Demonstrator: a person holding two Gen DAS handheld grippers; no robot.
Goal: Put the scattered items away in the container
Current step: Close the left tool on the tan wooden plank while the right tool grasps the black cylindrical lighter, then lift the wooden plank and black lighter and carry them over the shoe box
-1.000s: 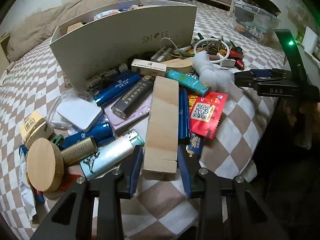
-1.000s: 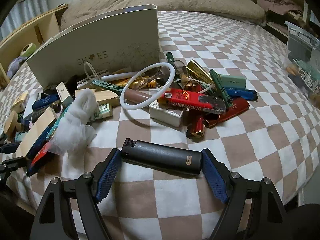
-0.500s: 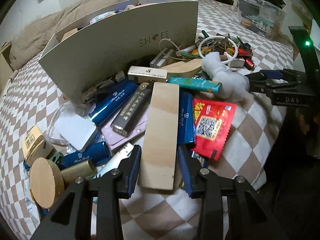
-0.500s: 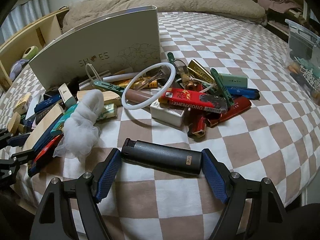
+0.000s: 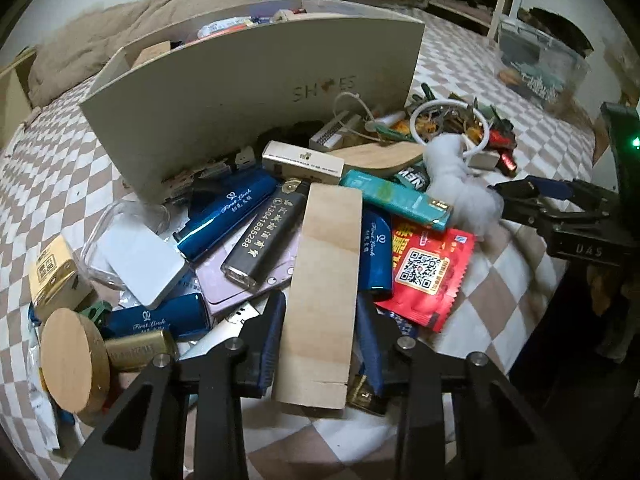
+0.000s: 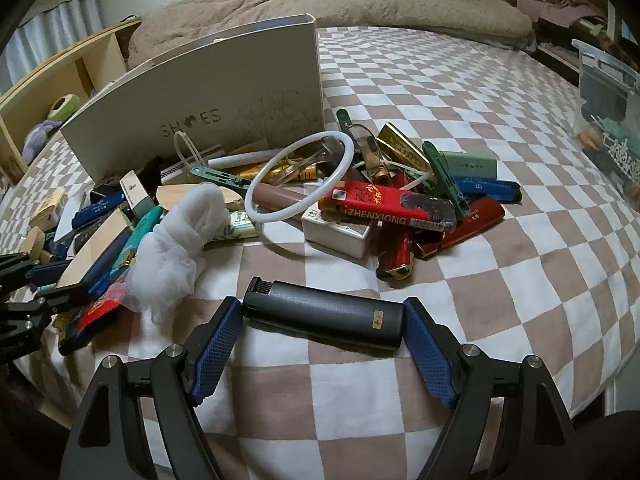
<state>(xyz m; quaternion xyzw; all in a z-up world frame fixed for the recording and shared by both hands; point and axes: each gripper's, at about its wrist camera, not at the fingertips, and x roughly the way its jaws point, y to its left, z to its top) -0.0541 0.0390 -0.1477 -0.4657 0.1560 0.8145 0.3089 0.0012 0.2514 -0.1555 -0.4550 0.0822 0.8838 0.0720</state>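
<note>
Raised since a second ago, the wood block [image 5: 320, 296] sits clamped in the left gripper [image 5: 320, 344], clear of the clutter for carrying to the far box [image 5: 256, 92]. Right gripper [image 6: 322, 336] clamps a black lighter [image 6: 324, 316] endwise.

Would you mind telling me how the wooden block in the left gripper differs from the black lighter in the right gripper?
The wooden block is flat, pale and bare; the black lighter is dark and rounded, with a small plus label. The block points along the left gripper, clamped across its width; the lighter lies crosswise in the right gripper, clamped end to end. The block overlaps a pile; the lighter sits over bare checkered cover. Both are held.
</note>
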